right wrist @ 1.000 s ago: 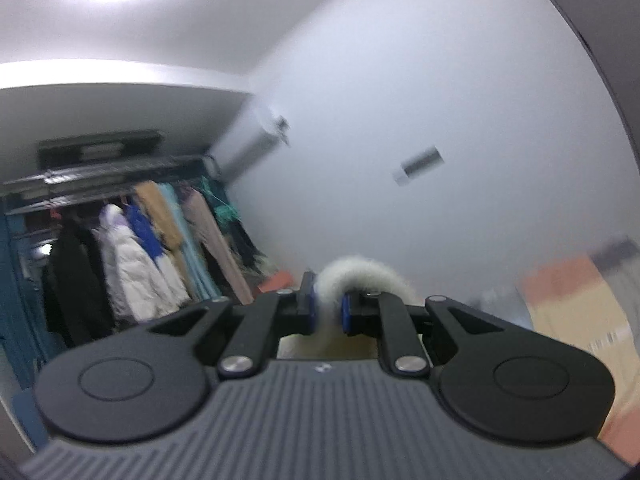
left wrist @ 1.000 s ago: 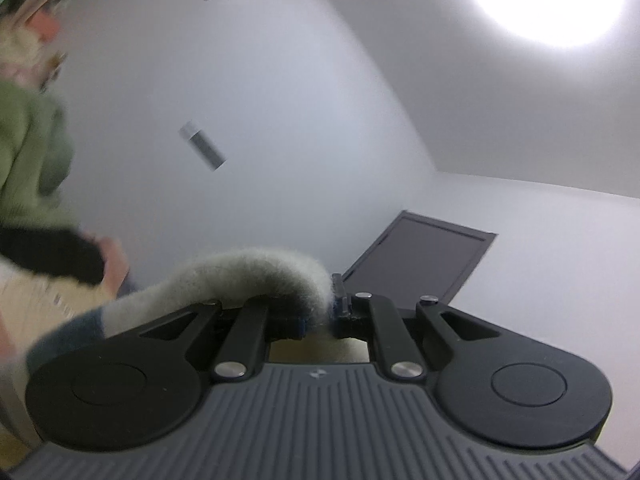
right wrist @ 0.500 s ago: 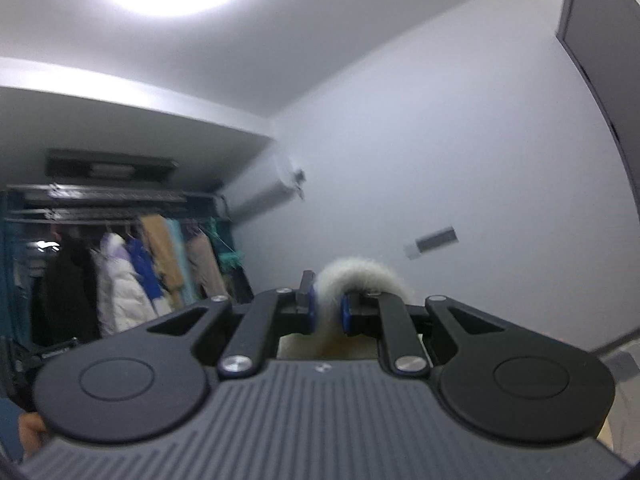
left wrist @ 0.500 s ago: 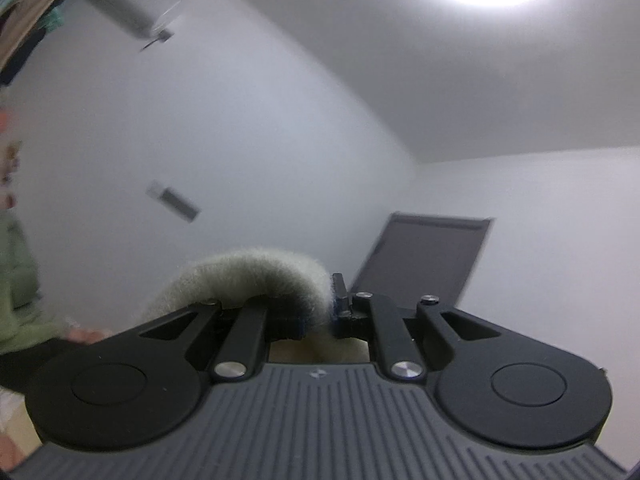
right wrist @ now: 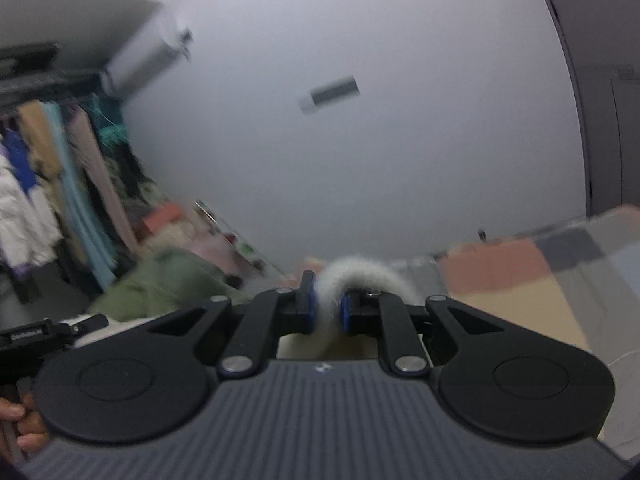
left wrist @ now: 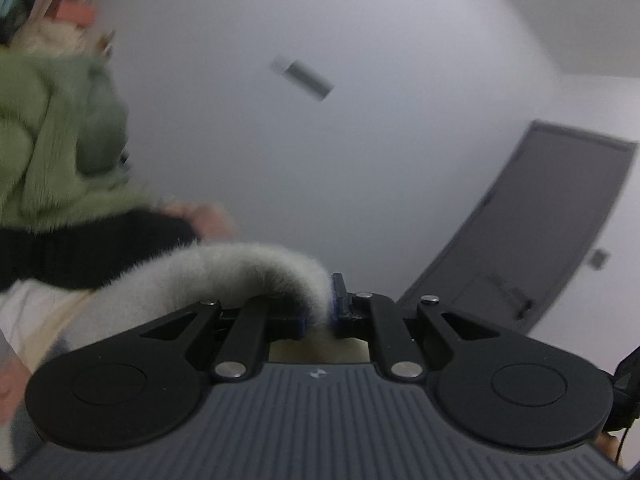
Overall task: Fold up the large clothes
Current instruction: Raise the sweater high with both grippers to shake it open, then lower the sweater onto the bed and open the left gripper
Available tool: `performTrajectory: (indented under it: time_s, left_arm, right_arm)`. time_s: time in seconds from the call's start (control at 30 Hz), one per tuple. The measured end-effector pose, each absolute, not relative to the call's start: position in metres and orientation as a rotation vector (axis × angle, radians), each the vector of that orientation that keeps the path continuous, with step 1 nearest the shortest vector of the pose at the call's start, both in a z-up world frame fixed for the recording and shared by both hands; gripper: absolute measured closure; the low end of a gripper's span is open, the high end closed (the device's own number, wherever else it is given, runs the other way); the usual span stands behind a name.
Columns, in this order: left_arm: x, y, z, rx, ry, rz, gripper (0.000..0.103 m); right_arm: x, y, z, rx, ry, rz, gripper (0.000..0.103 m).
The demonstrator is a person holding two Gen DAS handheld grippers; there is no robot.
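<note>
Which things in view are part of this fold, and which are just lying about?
In the job:
- fluffy grey-white garment, pinched in both grippers
- left gripper, shut on it
- right gripper, shut on it

Lying about:
- green fuzzy garment
- hanging clothes
- patchwork cover
- dark door
- wall air conditioner

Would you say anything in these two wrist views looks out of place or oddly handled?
Nothing stands out. The left gripper and the right gripper each have their jaws shut on a fold of the fluffy grey-white garment. The clothes along the wall look heaped, but both views are too blurred to judge more.
</note>
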State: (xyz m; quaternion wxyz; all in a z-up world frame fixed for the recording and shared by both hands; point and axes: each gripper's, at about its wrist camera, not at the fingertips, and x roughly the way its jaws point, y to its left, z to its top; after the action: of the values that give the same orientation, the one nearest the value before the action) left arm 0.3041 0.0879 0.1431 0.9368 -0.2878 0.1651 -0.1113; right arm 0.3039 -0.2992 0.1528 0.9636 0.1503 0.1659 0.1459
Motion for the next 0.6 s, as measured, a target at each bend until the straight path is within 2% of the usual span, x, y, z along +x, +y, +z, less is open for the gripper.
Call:
performTrajectory:
  time_s: [0.2, 0.37, 0.6]
  left_arm:
    - [0.401, 0.087, 0.028, -0.531, 0.47, -0.185, 0.09]
    - [0.452, 0.086, -0.044, -0.479, 0.599, -0.15, 0.09]
    - [0.469, 0.091, -0.091, -0.476, 0.671, -0.104, 0.09]
  right_arm:
    - [0.407, -0.278, 0.052, 0.325, 0.455, 0.255, 0.088]
    - [0.456, -0.274, -0.032, 0.324, 0.578, 0.233, 0.088]
    - [0.479, -0.268, -0.06, 0.291, 0.652, 0.234, 0.088]
